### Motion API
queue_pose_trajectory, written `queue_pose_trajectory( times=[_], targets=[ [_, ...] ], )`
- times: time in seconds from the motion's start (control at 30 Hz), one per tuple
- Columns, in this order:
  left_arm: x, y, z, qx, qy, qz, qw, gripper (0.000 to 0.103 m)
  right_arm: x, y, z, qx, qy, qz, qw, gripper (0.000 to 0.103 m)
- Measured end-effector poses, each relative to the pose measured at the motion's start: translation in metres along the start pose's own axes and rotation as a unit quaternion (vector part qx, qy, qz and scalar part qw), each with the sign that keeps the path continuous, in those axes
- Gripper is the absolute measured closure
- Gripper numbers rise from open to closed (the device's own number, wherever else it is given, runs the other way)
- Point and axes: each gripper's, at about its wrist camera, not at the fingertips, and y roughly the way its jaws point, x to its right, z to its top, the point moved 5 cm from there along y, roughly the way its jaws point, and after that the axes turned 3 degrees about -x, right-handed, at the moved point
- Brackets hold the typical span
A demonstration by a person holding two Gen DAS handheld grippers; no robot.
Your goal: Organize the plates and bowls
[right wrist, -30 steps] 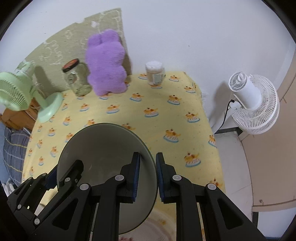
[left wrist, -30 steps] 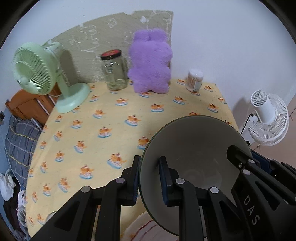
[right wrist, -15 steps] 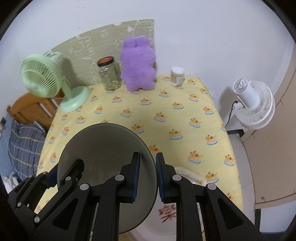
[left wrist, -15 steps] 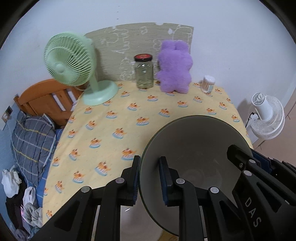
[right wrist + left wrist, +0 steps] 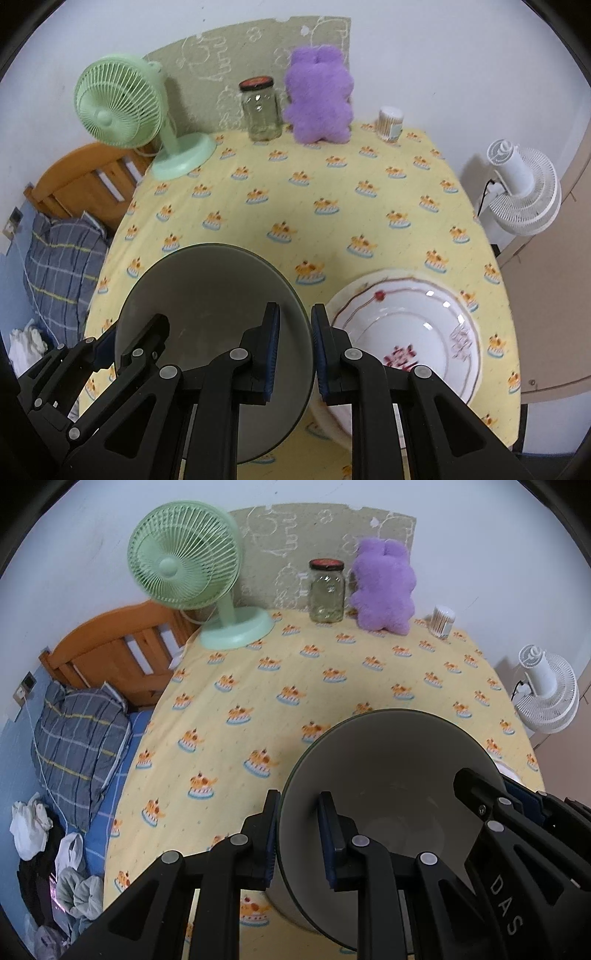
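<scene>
I held a grey-green bowl with a smooth matte inside between my two black grippers, above a table covered in a yellow cloth printed with small orange ducks. My left gripper had its blue-padded fingers clamped on the bowl's left rim, one finger outside the wall and one inside. My right gripper was clamped the same way on the opposite rim, the thin edge of the bowl pinched between its two pads. Seen from my right wrist, the bowl sat to the left of my fingers, tilted, its hollow facing up and towards the cameras, and clear of the cloth.

Just to the right of my right gripper, a white plate with a reddish rim line and red markings lay flat on the cloth near the front right corner of the table; my right finger hid part of its left edge. In the left wrist view only a sliver of that plate showed past the bowl's far right edge.

At the back of the table, against the wall, stood a mint-green desk fan, a clear glass jar with a dark red lid, a fuzzy purple plush bear and a small container of cotton swabs. A white floor fan stood beyond the table's right side, and a wooden bed headboard with a plaid pillow lay to the left.
</scene>
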Motion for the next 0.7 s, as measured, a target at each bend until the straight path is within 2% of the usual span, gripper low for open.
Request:
queue_pose_trajectory(
  times=[0.3, 0.7],
  targets=[
    [-0.017, 0.016, -0.021, -0.023, -0.009, -0.006, 0.9997, 0.085, -0.016, 0.017, -0.018, -0.023, -0.015, -0.013, 1.0, 0.082],
    [-0.025, 0.035, -0.026, -0.033, -0.007, -0.018, 0.9993, 0.085, -0.026, 0.036, -0.022, -0.033, -0.022, -0.027, 0.999, 0.082]
  ],
)
